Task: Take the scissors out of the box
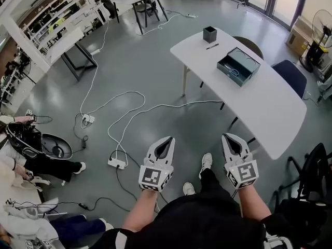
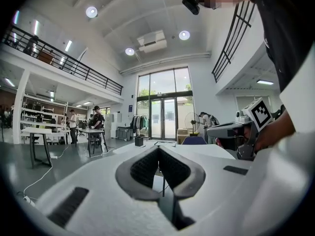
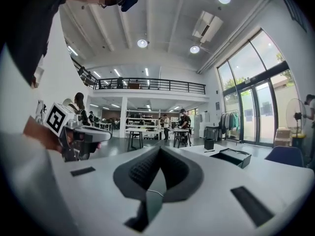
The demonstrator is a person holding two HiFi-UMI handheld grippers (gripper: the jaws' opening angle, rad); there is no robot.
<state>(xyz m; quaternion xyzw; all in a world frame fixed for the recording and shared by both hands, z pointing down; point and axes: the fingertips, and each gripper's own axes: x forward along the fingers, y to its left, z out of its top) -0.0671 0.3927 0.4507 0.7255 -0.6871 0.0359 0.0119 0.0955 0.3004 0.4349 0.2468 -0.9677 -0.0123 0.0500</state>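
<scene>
In the head view a dark open box (image 1: 239, 66) lies on the white table (image 1: 270, 113) at the upper right. A small pale shape inside it looks like the scissors (image 1: 232, 71), too small to make out. My left gripper (image 1: 167, 138) and right gripper (image 1: 226, 135) are held side by side over the floor, well short of the table, both shut and empty. The left gripper view shows my left gripper (image 2: 158, 149) with its tips together, level, facing the table (image 2: 197, 149). In the right gripper view my right gripper (image 3: 160, 149) is shut too, with the box (image 3: 235, 157) ahead to its right.
A black cup (image 1: 209, 34) and a pen (image 1: 212, 46) sit at the table's far end. A blue chair (image 1: 290, 74) stands behind the table. White cables and power strips (image 1: 116, 162) run across the floor. A seated person (image 1: 31, 160) is at the left.
</scene>
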